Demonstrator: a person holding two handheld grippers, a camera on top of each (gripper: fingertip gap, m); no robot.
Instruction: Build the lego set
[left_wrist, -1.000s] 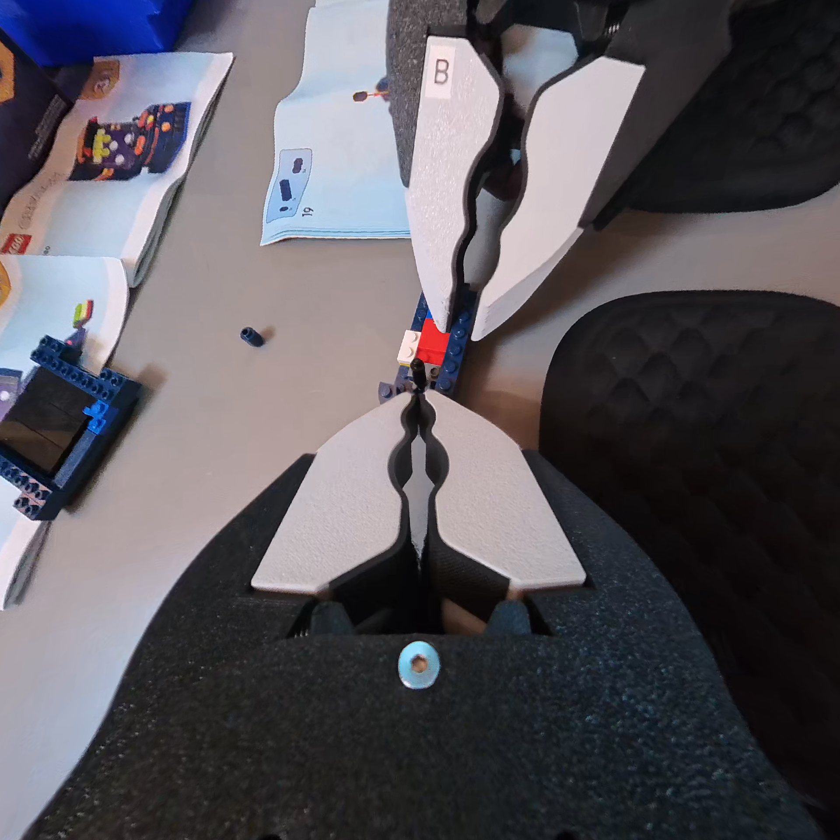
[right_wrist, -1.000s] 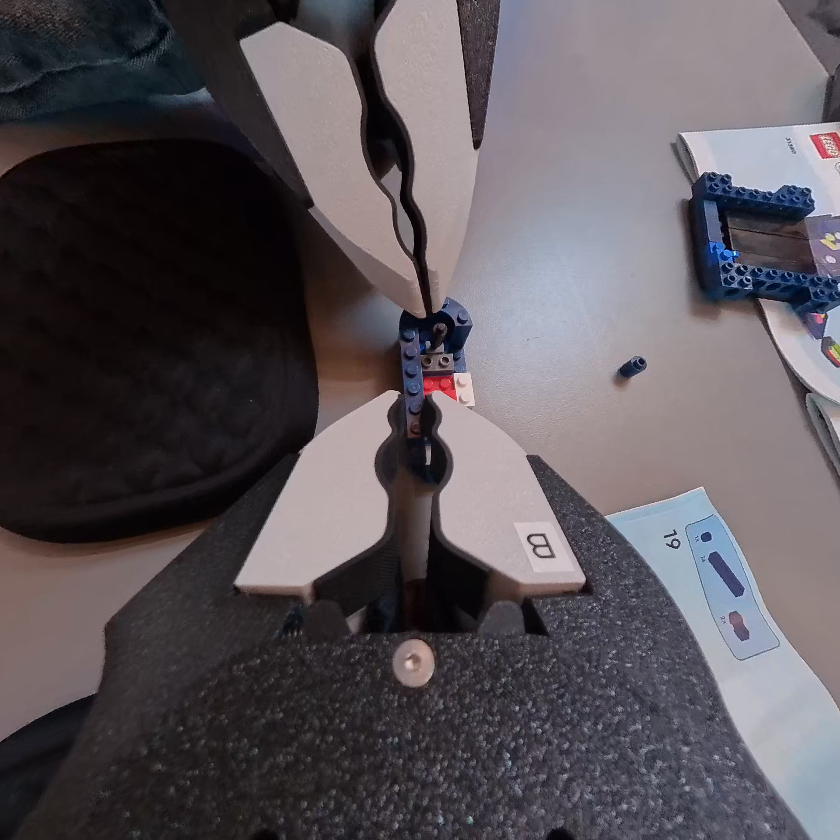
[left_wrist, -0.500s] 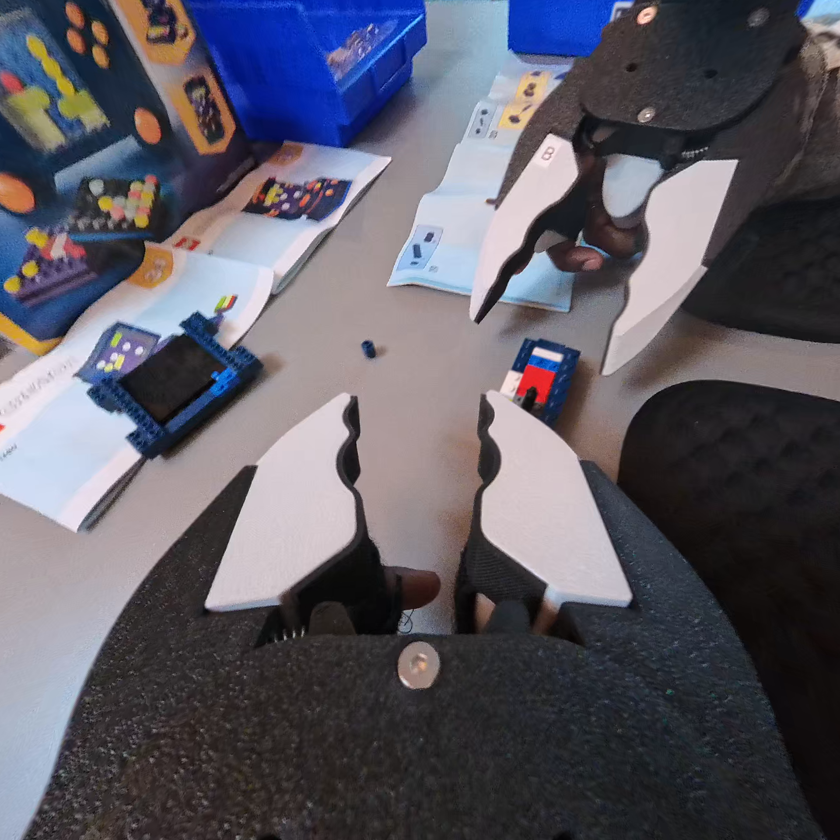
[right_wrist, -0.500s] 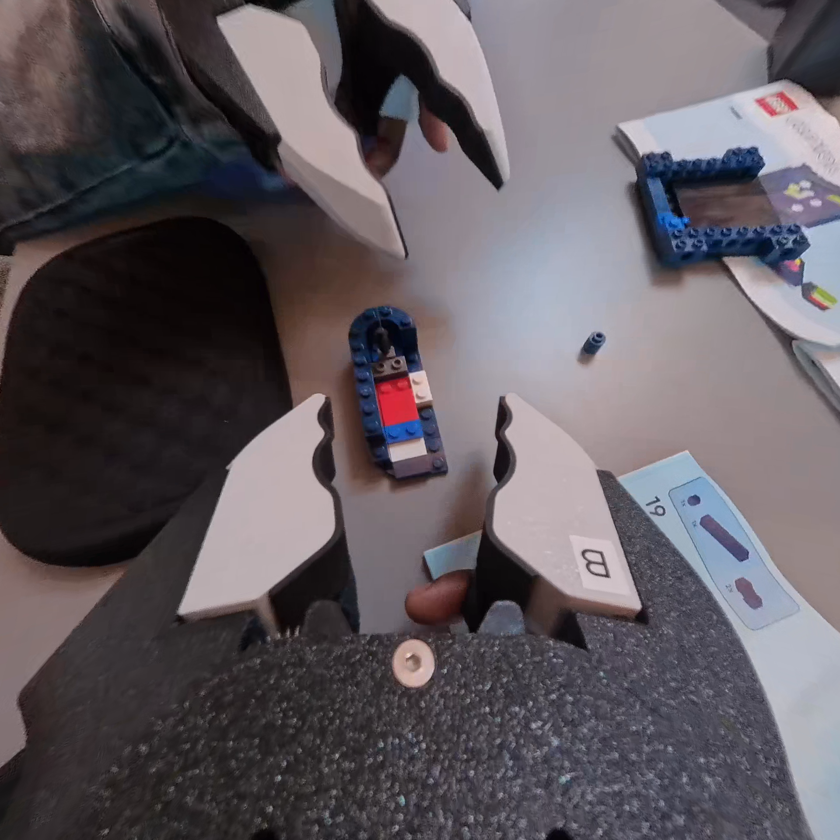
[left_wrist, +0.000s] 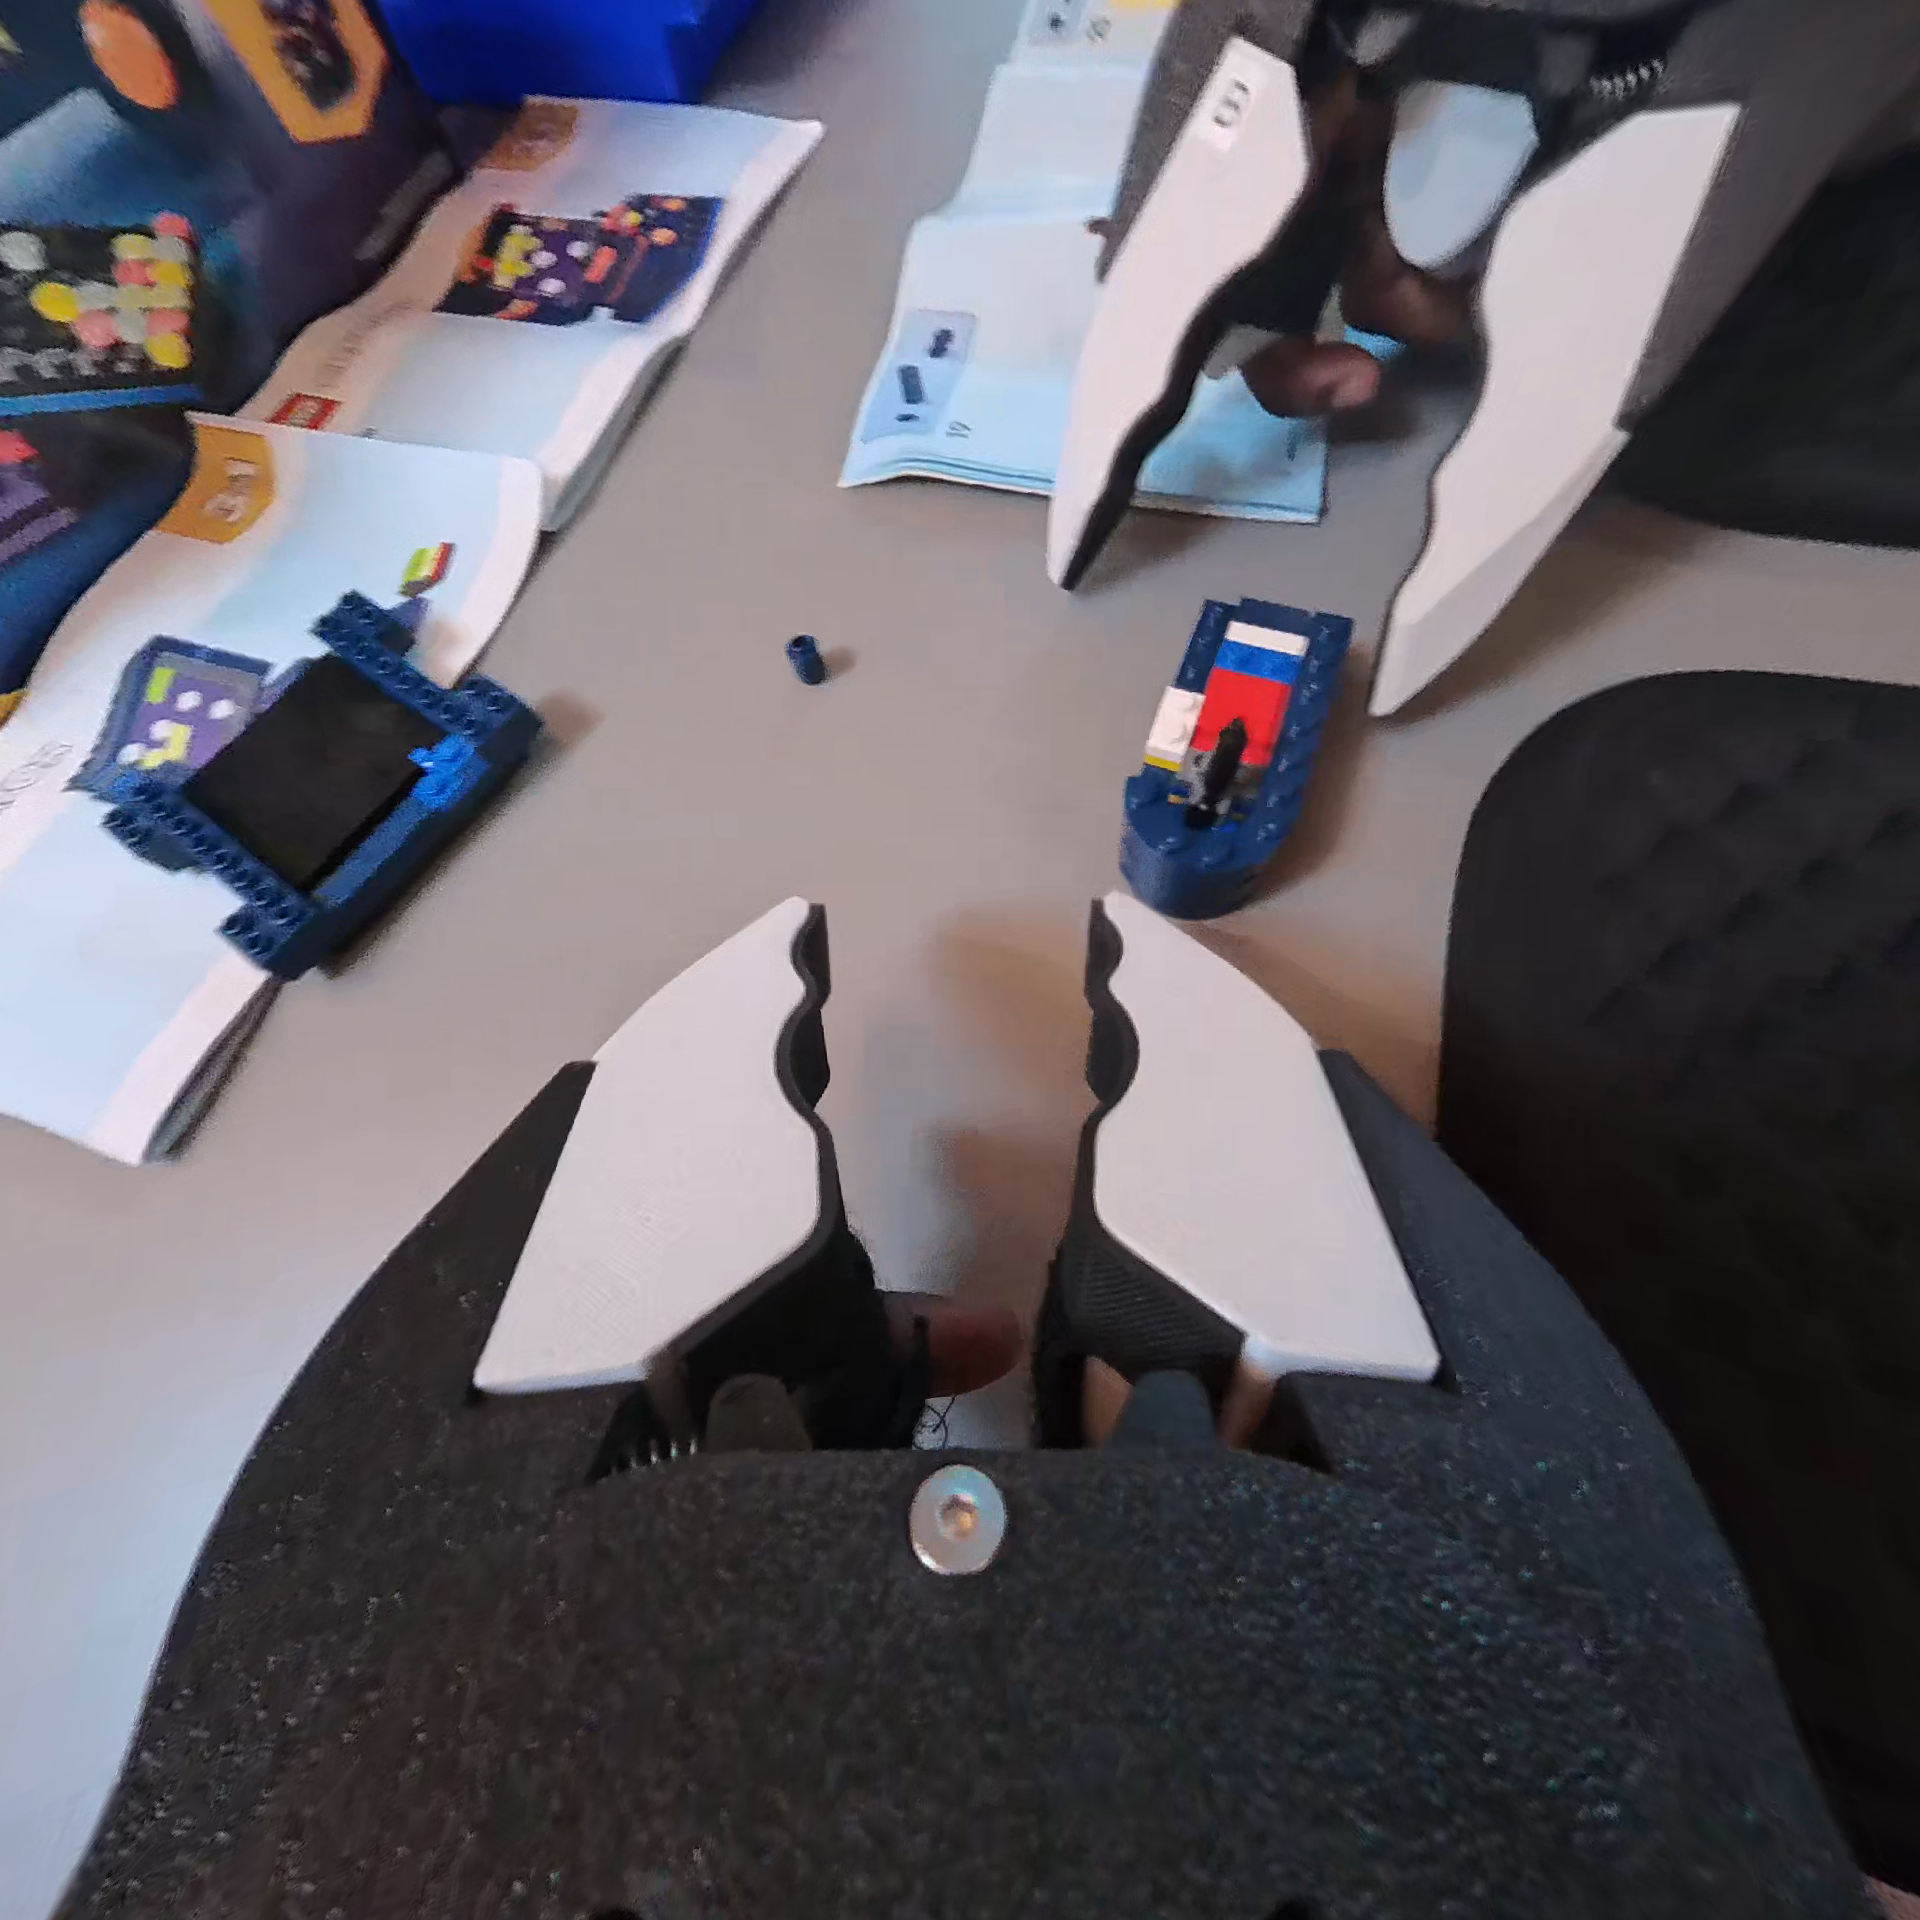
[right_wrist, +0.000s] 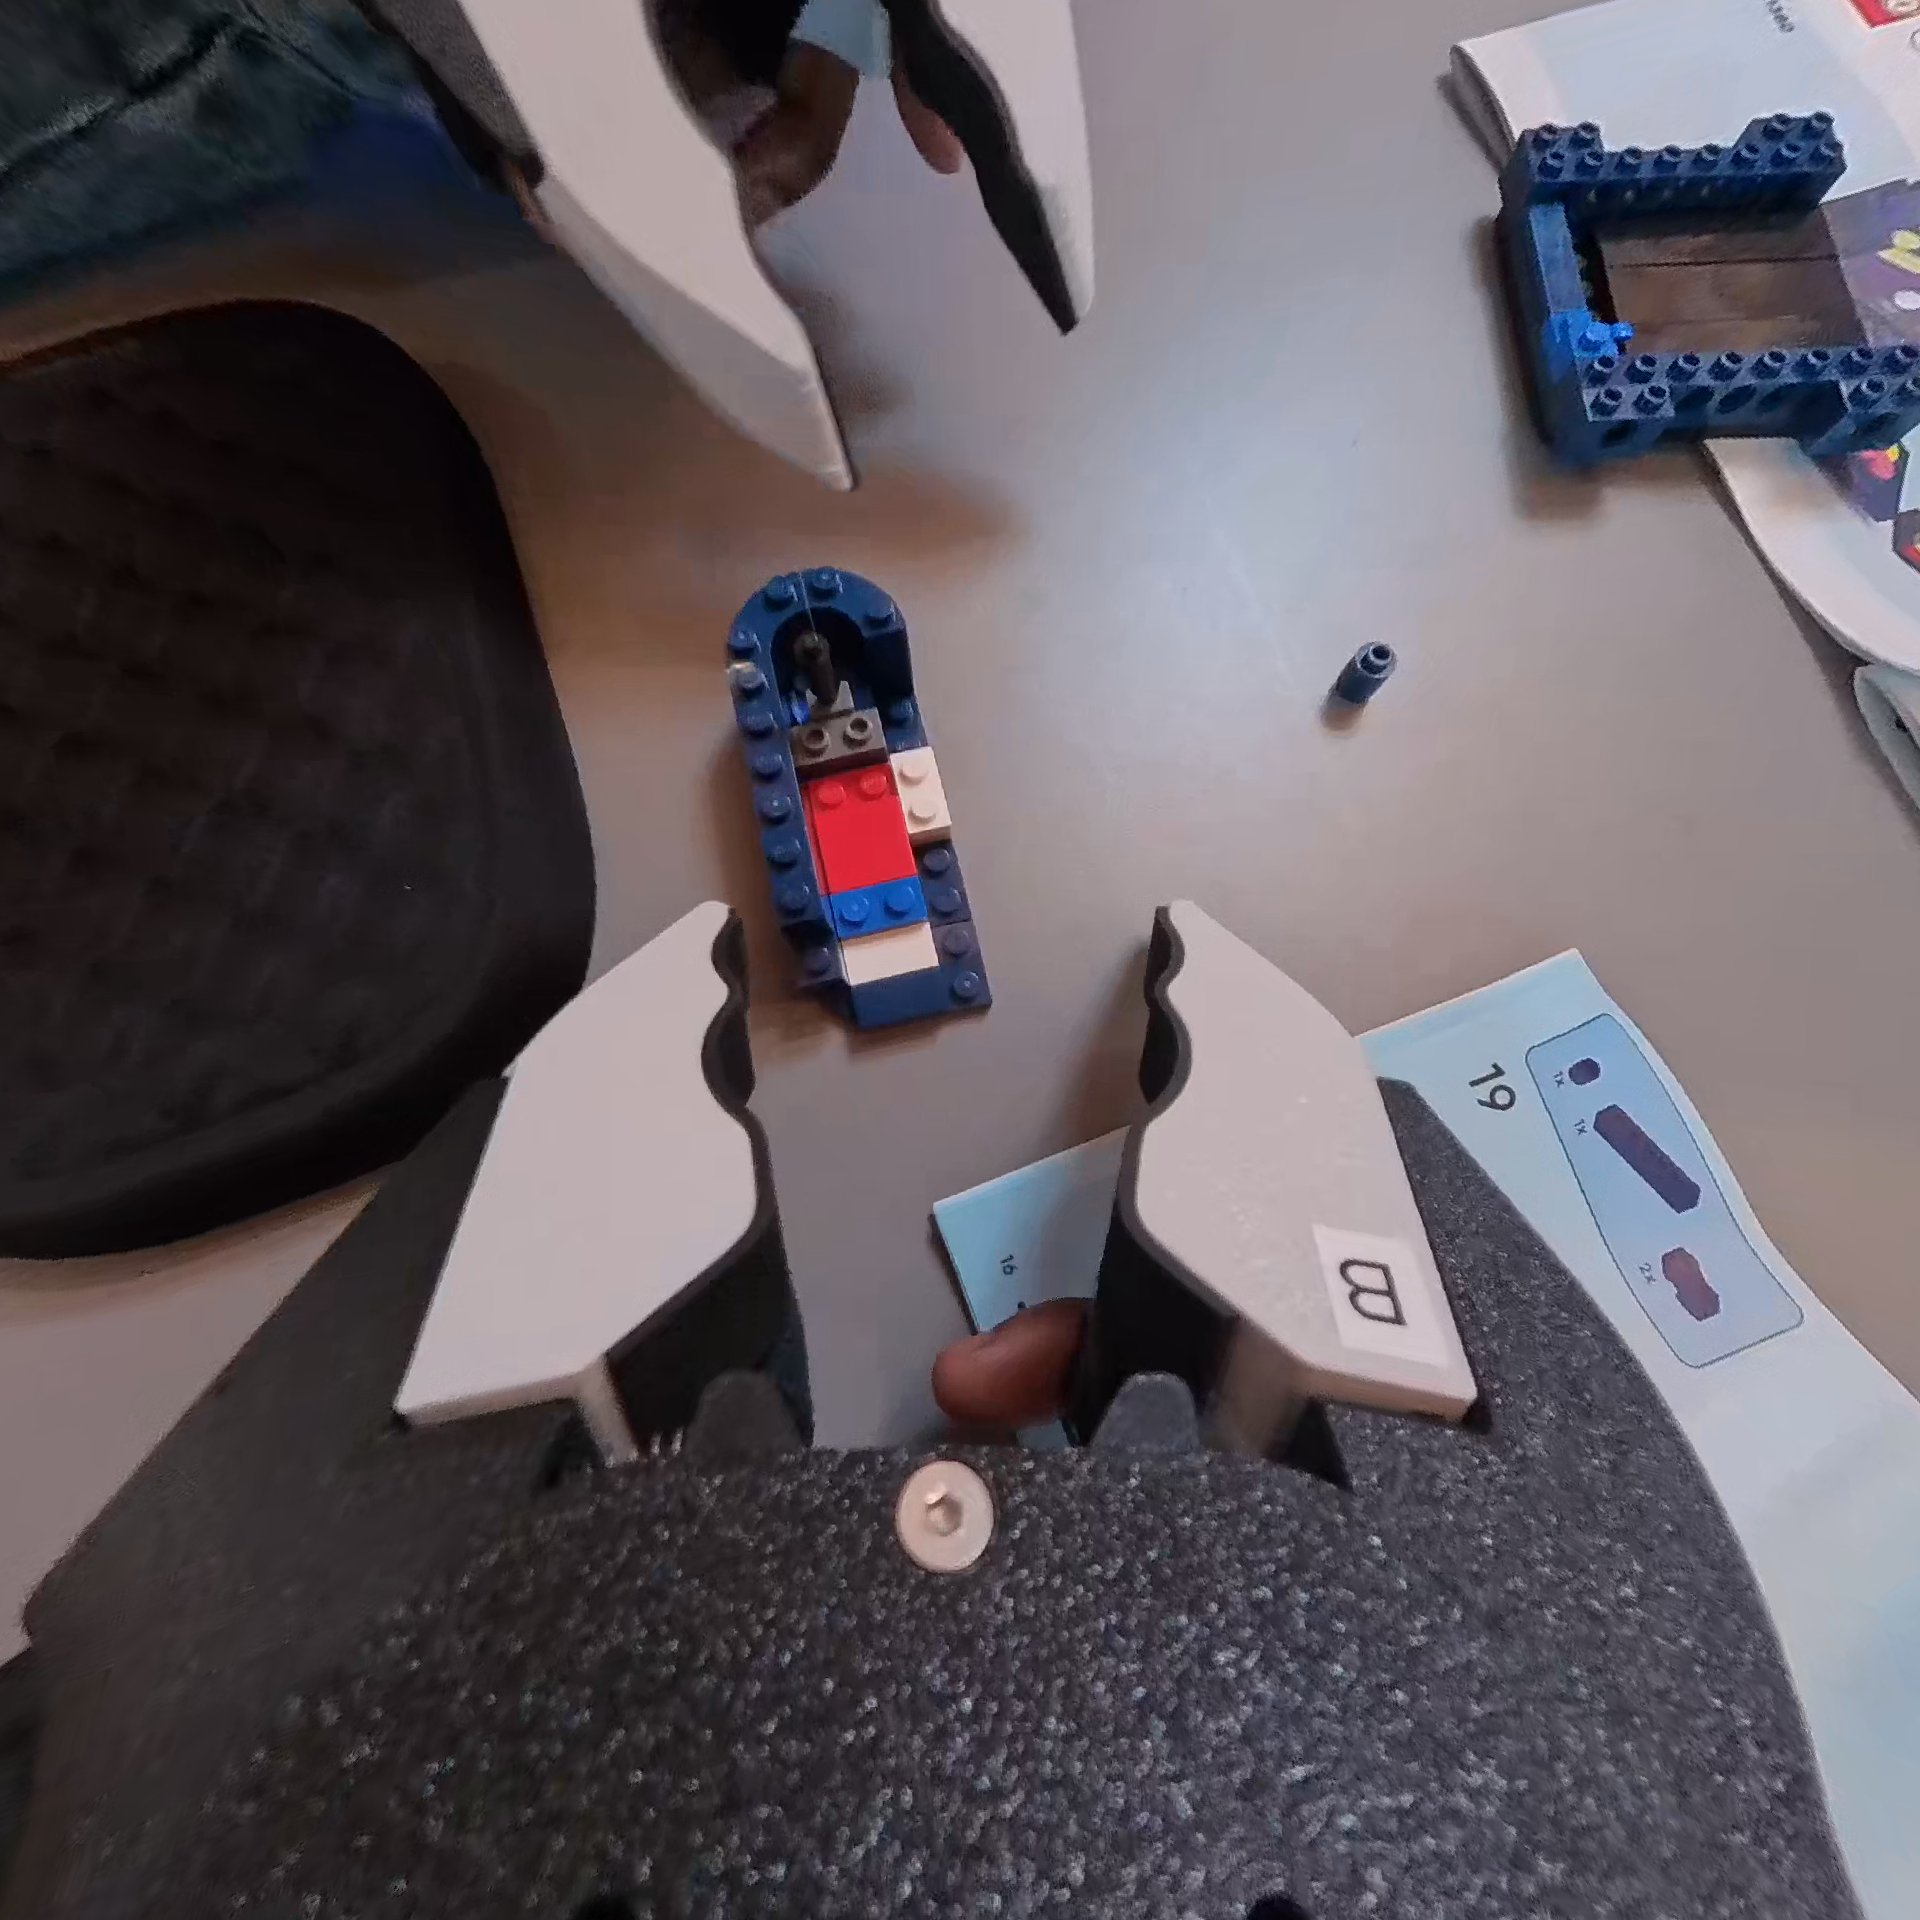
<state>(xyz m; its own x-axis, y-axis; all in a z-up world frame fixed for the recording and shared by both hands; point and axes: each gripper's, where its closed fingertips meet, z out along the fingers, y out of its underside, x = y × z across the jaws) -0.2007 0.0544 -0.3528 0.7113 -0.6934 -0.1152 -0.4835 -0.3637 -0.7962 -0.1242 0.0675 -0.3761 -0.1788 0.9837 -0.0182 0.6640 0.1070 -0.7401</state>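
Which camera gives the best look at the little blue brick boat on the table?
The right wrist view: it looks almost straight down on the blue brick boat, so its studs and its red, white and grey deck pieces read sharply. The left wrist view shows the boat from its rounded end, at a lower slant, smaller and slightly blurred.

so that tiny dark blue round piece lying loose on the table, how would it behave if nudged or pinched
The small dark blue cylinder lies on its side on the smooth grey table, so a nudge would probably roll it. It looks like hard plastic, likely stiff and very light. Being so tiny and round, it might squirt out from between closing fingers.
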